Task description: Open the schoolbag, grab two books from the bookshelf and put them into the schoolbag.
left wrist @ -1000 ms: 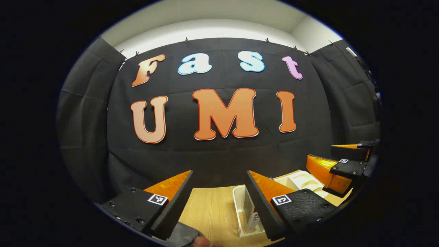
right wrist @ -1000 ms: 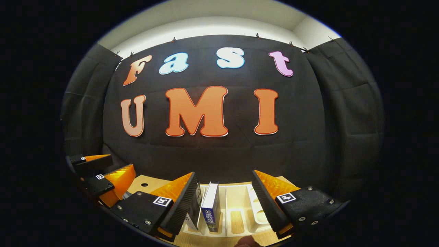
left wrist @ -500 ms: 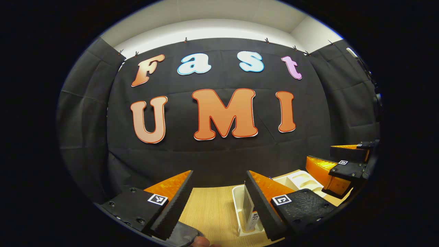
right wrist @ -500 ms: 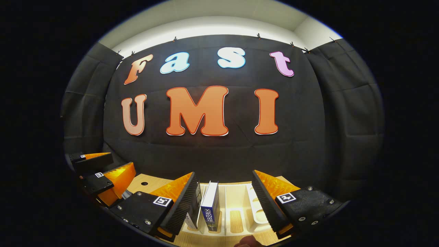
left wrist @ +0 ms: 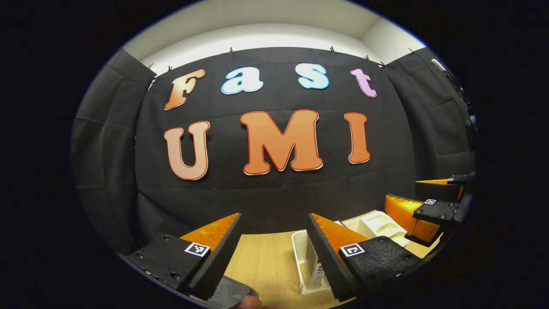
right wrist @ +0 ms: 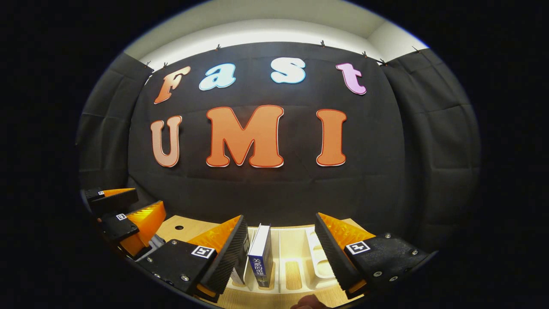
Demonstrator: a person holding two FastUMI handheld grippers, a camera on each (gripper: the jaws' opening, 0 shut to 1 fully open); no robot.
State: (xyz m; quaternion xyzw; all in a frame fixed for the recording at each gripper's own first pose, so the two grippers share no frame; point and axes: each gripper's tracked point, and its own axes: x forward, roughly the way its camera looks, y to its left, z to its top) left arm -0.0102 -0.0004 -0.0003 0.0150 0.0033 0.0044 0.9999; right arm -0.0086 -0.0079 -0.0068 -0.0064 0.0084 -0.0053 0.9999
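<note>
With both the left claw (left wrist: 273,240) and right claw (right wrist: 279,242) spread, the book (right wrist: 260,255) ahead between the right fingers was judged next to be pinched.

Two books (right wrist: 260,257) stand up straight in the white bookshelf (right wrist: 300,244) on the wooden table, side by side.

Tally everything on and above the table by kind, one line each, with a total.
Books standing in the rack: 2, one with a blue spine and another half hidden behind a finger.
White book rack: 1.
Grippers: 2, the left gripper and the right gripper, both open.
Wooden table: 1.
Total: 6.
</note>
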